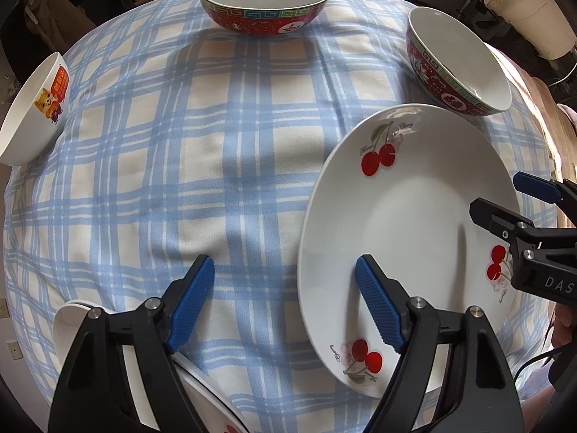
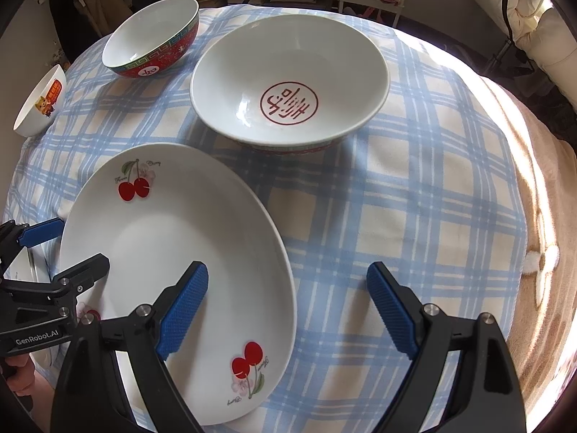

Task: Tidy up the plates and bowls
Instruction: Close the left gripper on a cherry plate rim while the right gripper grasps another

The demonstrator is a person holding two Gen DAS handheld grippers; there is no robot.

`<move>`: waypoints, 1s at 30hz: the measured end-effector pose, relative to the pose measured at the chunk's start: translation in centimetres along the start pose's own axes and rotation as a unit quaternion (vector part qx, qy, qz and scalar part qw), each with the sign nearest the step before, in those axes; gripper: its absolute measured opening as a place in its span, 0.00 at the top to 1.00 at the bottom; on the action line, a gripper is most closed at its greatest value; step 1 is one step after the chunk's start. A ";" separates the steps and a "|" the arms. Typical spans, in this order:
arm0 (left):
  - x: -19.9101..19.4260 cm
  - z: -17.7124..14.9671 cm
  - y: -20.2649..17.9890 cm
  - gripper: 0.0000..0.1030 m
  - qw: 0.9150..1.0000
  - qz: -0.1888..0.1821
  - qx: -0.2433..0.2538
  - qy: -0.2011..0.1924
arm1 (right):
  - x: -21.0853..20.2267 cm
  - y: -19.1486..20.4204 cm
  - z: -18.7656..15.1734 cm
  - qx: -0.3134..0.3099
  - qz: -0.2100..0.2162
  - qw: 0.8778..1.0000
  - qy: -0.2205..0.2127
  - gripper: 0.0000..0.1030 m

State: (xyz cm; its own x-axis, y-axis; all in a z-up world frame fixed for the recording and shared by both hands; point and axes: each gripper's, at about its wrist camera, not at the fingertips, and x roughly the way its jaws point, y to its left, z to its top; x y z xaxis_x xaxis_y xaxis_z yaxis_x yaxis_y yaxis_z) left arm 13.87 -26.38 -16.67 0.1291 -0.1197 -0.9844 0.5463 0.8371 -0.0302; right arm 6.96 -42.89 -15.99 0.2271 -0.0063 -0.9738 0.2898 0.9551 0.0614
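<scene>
— Lying where, the plate (image 2: 173, 252)?

— Flat on the checked cloth (image 2: 396, 216), under the right gripper (image 2: 288, 310)'s left finger; the other finger hung over cloth. Jaws spread, gripping nothing.

— And the left gripper (image 1: 285, 303)?

— Also released, its right finger over the plate's near rim. Big bowl (image 2: 288, 83) sat beyond.

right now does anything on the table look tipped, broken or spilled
Nothing looks broken or spilled. The cherry plate lies flat on the checked cloth. The three bowls, the wide bowl, the red-rimmed bowl and the small cat bowl, all stand upright and empty. Their apparent lean is fisheye distortion.
</scene>
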 end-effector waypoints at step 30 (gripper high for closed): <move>-1.4 -0.1 1.2 0.79 0.996 -0.075 -0.043 -0.010 | -1.7 -1.3 -0.9 0.036 0.062 0.997 0.013 0.79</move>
State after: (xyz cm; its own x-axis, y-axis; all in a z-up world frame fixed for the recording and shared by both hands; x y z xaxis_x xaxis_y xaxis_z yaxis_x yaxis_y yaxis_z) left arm 14.27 -25.15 -15.34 0.0674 -0.2568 -0.9641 0.4883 0.8512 -0.1925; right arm 5.39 -43.90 -14.60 0.2413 0.1189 -0.9631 0.3277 0.9242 0.1962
